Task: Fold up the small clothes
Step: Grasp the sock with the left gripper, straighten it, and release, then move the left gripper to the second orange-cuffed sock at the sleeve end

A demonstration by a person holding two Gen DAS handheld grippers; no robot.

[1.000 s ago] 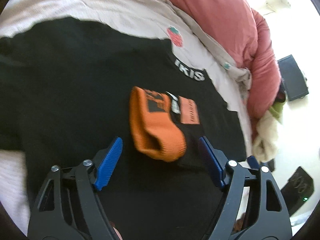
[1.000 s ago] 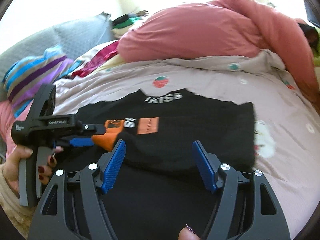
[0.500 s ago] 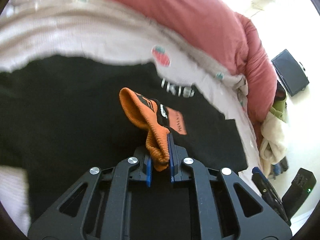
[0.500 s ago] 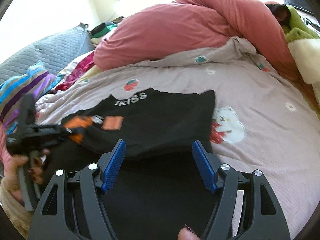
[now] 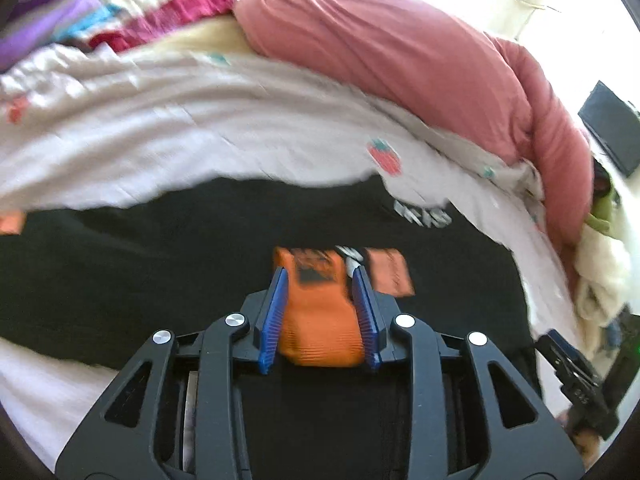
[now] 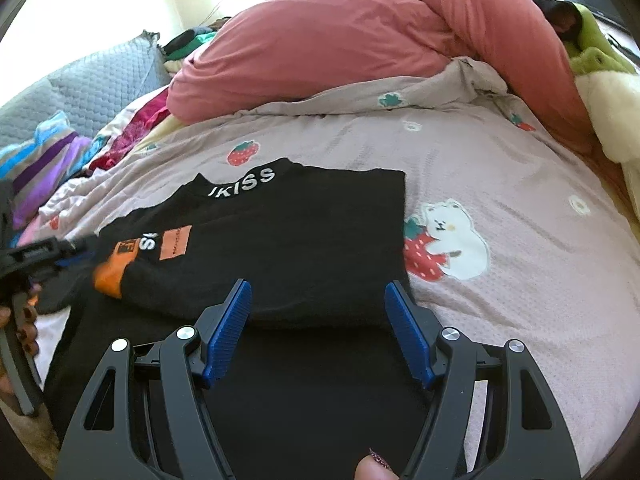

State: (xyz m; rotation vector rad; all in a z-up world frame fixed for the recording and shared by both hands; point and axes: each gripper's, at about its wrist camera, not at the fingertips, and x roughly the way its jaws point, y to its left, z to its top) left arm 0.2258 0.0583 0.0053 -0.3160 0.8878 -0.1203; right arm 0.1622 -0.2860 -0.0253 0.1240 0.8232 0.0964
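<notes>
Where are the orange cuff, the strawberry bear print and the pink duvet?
orange cuff (image 5: pixel 320 320), left wrist view, ribbed middle between the blue pads.
strawberry bear print (image 6: pixel 448 236), right wrist view, bear's white body.
pink duvet (image 6: pixel 340 44), right wrist view, its bulging middle.

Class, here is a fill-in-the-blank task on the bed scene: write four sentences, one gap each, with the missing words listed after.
1. The cuff between the left gripper's blue pads is ____ in colour.
2. The sweater laid on the bed is ____.
3. The right gripper hovers with its jaws ____.
4. The bunched duvet behind the sweater is ____.

Missing words: orange; black; open; pink
</notes>
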